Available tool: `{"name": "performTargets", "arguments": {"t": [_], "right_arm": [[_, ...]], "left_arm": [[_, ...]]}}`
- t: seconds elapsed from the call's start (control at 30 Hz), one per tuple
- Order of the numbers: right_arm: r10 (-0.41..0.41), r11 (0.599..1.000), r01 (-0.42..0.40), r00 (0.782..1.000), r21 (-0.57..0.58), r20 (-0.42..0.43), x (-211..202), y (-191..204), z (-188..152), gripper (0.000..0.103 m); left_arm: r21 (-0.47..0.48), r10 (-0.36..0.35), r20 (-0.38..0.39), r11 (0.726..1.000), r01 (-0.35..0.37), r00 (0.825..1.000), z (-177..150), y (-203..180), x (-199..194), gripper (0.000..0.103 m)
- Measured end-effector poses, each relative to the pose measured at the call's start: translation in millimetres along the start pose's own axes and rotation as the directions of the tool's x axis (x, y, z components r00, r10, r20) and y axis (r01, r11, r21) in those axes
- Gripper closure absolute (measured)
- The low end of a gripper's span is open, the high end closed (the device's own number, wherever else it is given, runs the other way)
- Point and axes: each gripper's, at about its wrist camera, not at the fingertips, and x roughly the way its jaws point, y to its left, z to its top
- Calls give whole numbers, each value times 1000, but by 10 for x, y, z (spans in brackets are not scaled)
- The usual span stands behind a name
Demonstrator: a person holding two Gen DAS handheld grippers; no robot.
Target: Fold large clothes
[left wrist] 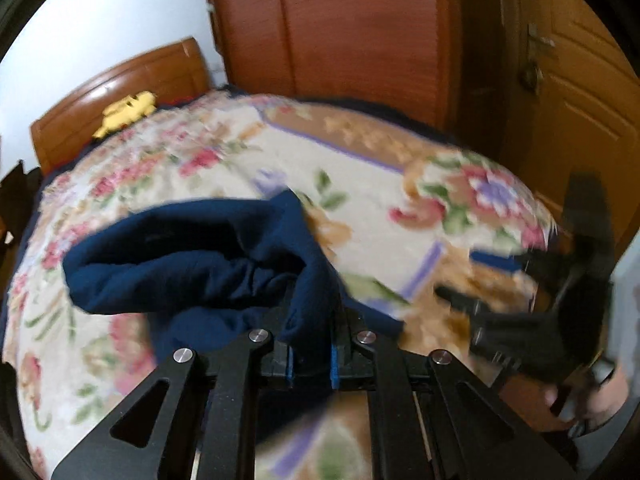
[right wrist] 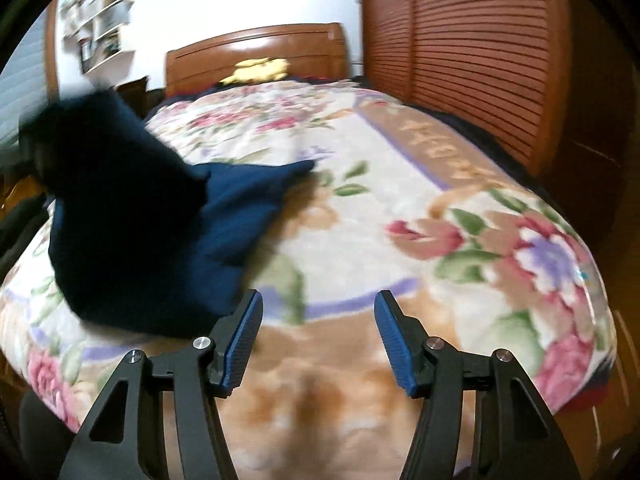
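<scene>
A dark navy garment (left wrist: 192,268) hangs bunched over the floral blanket (left wrist: 248,160) on the bed. My left gripper (left wrist: 312,360) is shut on a fold of the navy garment and holds it up off the blanket. In the right wrist view the garment (right wrist: 152,232) hangs at the left, lifted and blurred. My right gripper (right wrist: 318,340) is open and empty, its blue pads (right wrist: 244,340) wide apart just right of the cloth's lower edge. The right gripper also shows in the left wrist view (left wrist: 520,320), blurred, at the right.
A wooden headboard (right wrist: 256,52) with a yellow object (right wrist: 260,69) stands at the far end of the bed. A louvred wooden wardrobe (right wrist: 472,52) runs along the right side. A wooden door (left wrist: 576,88) is at the right. Wall shelves (right wrist: 100,20) hang at far left.
</scene>
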Motion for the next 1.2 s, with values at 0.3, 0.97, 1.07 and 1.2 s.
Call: {"name": "performTargets", "arguments": {"t": [0.3, 0.97, 1.07, 1.2], "right_arm": [[-24, 999, 24, 1000, 23, 5, -199, -71, -165, 43], [175, 980, -148, 959, -132, 224, -872, 788, 195, 43], [172, 972, -137, 968, -188, 181, -681, 995, 282, 43], [194, 951, -163, 976, -261, 97, -345, 1349, 536, 43]], "left_arm": [[-13, -26, 2, 1000, 27, 1000, -175, -86, 35, 88], [-121, -14, 241, 992, 45, 970, -672, 1304, -1288, 21], [-171, 33, 228, 985, 7, 973, -837, 1650, -1245, 21], [-231, 68, 209, 973, -18, 976, -1030, 2039, -1119, 21]]}}
